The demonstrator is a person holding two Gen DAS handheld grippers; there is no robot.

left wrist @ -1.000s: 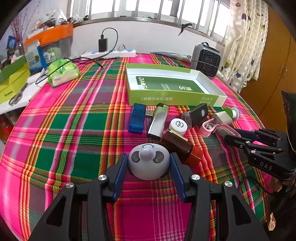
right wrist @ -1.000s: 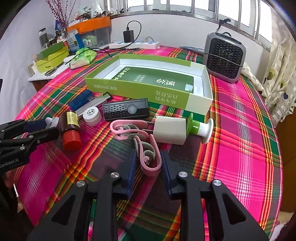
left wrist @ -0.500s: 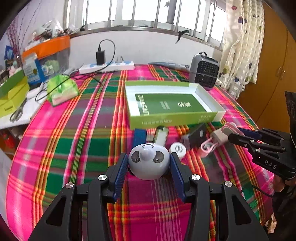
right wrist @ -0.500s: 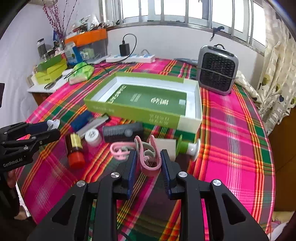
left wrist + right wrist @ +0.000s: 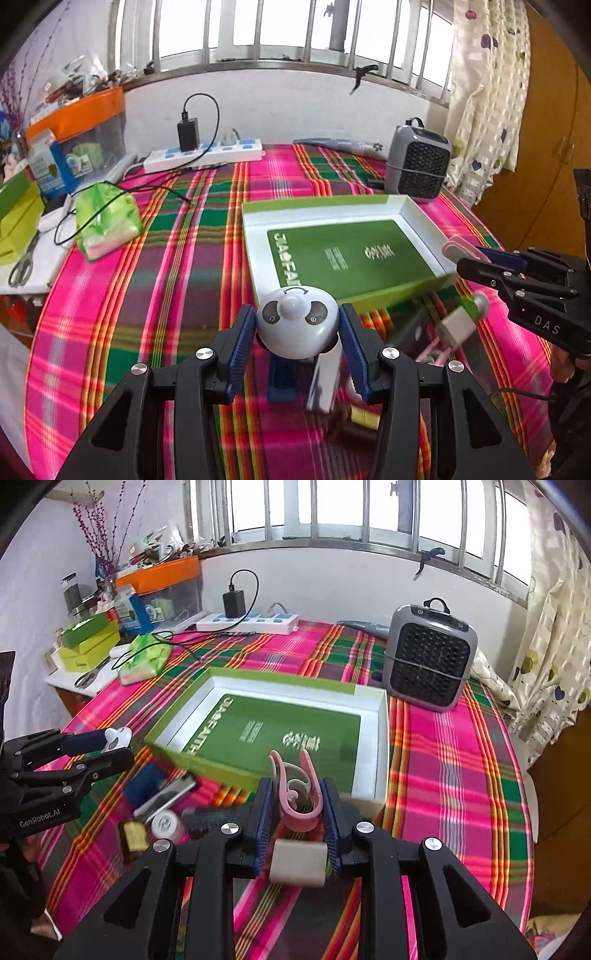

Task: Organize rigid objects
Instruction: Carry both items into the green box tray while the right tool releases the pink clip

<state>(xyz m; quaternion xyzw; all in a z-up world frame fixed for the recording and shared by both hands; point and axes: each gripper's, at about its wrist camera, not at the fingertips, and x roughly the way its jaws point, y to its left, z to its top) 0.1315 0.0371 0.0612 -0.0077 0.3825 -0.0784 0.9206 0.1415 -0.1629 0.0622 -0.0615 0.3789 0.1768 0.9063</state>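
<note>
Both grippers risen; panda toy between left jaws; pink clip between right

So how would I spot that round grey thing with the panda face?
Start at the shallow green-and-white box on the pink plaid tablecloth. In front of its near edge, the left gripper holds up a round pale-grey panda-faced gadget. It alone has two dark eye patches.
</note>
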